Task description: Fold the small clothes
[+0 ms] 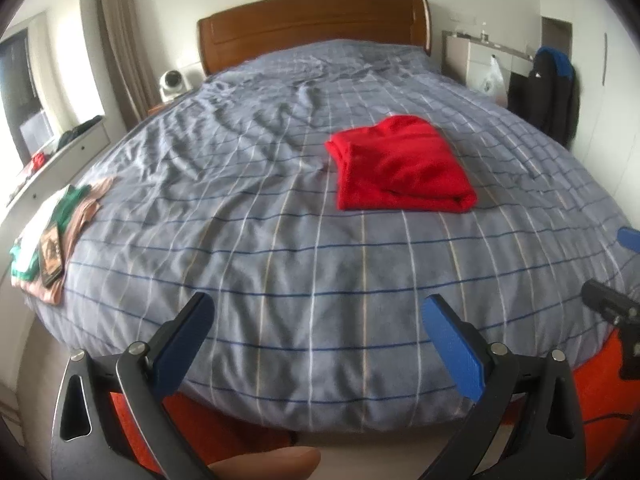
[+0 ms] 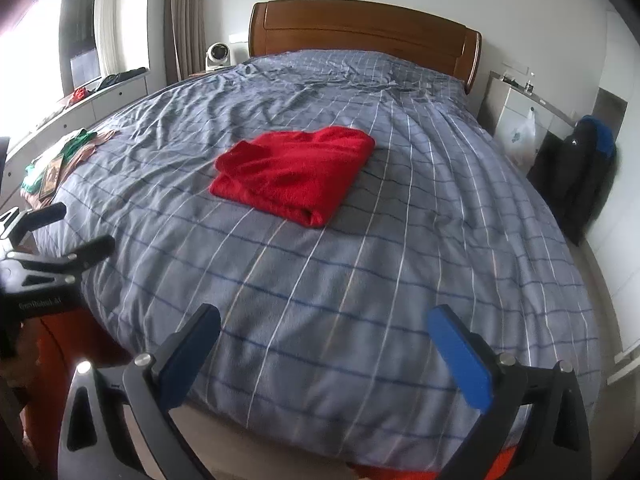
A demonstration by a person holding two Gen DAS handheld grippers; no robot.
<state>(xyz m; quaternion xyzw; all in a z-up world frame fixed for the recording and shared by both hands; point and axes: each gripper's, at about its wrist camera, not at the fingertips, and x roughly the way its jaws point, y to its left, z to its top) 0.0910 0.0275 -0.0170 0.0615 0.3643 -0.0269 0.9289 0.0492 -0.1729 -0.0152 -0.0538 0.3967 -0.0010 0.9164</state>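
Note:
A red garment (image 1: 402,166) lies folded into a thick rectangle on the blue checked bedcover (image 1: 248,240), right of the middle. It also shows in the right wrist view (image 2: 294,172). My left gripper (image 1: 318,316) is open and empty, held over the foot of the bed, well short of the garment. My right gripper (image 2: 324,326) is open and empty, also over the foot of the bed. The left gripper shows at the left edge of the right wrist view (image 2: 68,232), open. Part of the right gripper shows at the right edge of the left wrist view (image 1: 612,304).
A pile of green, white and pink clothes with a dark book on top (image 1: 52,236) lies at the bed's left edge. A wooden headboard (image 1: 312,24) is at the far end. A white sideboard (image 1: 52,156) runs along the left. A dark jacket (image 2: 576,176) hangs at the right.

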